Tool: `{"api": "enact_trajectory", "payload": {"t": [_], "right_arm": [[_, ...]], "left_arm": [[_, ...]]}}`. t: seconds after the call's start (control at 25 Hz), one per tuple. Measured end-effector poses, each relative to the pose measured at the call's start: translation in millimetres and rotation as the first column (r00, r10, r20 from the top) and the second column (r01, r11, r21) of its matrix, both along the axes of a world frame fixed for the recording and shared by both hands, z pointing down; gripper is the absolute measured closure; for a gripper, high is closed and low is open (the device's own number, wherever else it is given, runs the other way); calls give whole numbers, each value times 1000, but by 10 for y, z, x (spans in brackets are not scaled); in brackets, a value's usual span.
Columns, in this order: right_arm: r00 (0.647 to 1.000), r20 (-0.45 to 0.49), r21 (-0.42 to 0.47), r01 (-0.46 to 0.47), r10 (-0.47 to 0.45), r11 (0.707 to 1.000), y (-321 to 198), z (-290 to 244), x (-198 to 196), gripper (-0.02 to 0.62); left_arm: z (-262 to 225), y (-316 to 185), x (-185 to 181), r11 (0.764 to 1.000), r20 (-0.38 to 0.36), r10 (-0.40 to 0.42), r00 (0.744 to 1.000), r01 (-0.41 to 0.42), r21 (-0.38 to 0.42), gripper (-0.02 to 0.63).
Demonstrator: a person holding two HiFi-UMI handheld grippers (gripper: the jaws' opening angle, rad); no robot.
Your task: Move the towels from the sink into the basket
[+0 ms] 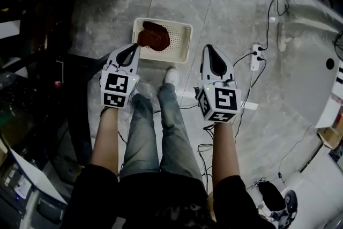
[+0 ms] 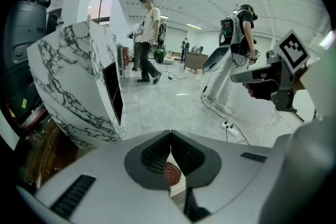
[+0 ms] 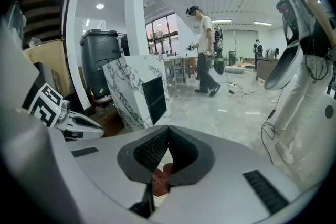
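Towel (image 1: 154, 36) lies in the basket (image 1: 180, 41) on the floor below left tongs (image 1: 134, 48) and right tongs (image 1: 207, 48), both closed and empty; best lift clear, reopening only over the next towel.

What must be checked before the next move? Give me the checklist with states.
1. Brown towel lies inside the white basket: ok.
2. Left gripper shut, nothing between its jaws: ok.
3. Right gripper shut, nothing held: ok.
4. More towels waiting: cannot tell, none in view.
5. Floor clear for stepping: not ok, power strip lies near the feet.
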State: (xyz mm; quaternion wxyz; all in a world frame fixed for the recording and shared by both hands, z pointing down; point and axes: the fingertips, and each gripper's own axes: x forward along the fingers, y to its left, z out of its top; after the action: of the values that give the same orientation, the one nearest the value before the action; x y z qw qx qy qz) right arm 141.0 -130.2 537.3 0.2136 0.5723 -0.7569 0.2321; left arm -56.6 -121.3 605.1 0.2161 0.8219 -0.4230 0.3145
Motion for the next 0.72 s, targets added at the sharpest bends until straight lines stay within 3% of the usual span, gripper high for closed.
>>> {"api": "enact_trajectory", "payload": {"t": [0.4, 0.72], "right_arm": [[1000, -1, 85, -26, 26, 996, -164, -908, 13, 580], [1000, 3, 155, -5, 5, 988, -183, -1745, -88, 581]], "left_arm": [[-1175, -275, -108, 990, -32, -39, 999, 43, 137, 589], [-2130, -392, -239, 968, -34, -77, 996, 83, 236, 591]]}}
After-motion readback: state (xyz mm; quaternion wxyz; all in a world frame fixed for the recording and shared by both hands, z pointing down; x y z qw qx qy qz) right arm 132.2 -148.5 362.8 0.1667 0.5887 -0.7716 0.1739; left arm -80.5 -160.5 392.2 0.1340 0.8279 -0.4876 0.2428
